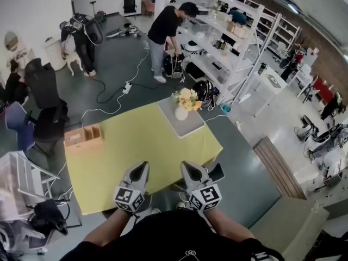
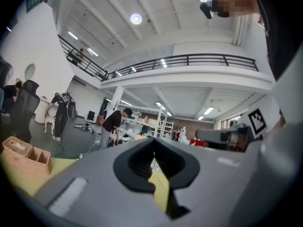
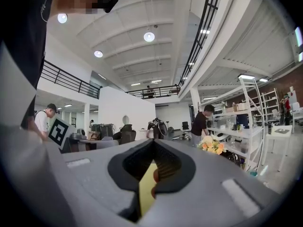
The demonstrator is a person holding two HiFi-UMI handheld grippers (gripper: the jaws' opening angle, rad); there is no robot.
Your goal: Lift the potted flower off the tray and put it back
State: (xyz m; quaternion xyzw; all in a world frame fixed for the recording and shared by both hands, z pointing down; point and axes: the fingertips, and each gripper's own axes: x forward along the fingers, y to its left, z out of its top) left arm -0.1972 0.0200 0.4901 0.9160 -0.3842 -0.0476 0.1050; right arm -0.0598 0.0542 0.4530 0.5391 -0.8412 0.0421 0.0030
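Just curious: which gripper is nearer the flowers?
The right gripper: the flowers stand ahead on its side of the table; the left gripper is farther from them.

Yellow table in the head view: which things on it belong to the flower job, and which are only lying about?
Job: white pot of yellow and orange flowers; grey square tray under it.
Lying about: light wooden divided box.

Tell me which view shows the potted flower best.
Head view: the potted flower stands whole on its tray. Right gripper view shows only its blooms, far off; left gripper view shows none of it clearly.
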